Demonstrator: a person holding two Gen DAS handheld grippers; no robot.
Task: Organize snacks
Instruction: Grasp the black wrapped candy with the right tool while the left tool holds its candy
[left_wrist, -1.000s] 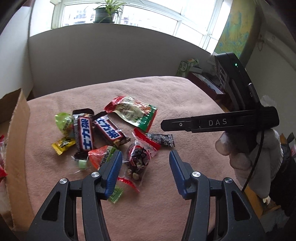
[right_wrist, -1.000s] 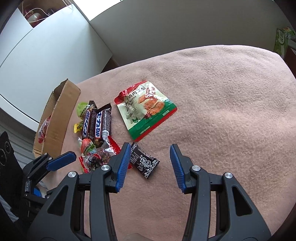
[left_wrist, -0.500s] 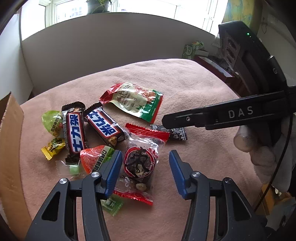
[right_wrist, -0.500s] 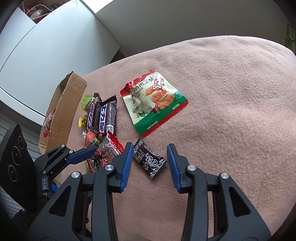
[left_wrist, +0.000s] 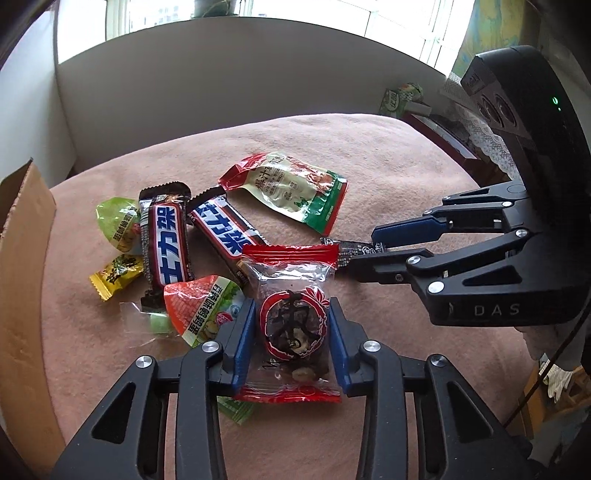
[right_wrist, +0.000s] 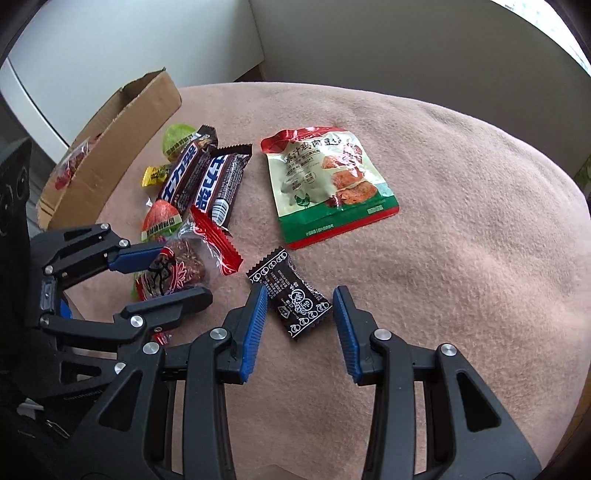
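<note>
Closing on the clear cellophane packet with red crimped ends and a dark nutty sweet inside (left_wrist: 293, 325), the left gripper (left_wrist: 292, 338) has just been drawing its blue pads in, and they stand at the packet's two sides; I judge them clamped on it, though the wrapper's glare hides whether the pads truly press. That packet lies just beside the two brown chocolate bars with blue-and-white lettering (left_wrist: 166, 243), on the side away from the brown cardboard box (left_wrist: 22, 280).

The right gripper (right_wrist: 299, 325) has its jaws apart around the small black printed sweet wrapper (right_wrist: 290, 297), which sits a little further from the bars on the pink fleecy blanket (right_wrist: 461, 240); a gap shows at each pad, so nothing is gripped there yet.

To do this well, squeeze the left on the packet's thick middle, not the slippery film, and lift straight up so the orange-and-green wedge sweet (left_wrist: 201, 302) touching it is not dragged along. The right should settle lower and close across the black wrapper's narrow width.
</note>
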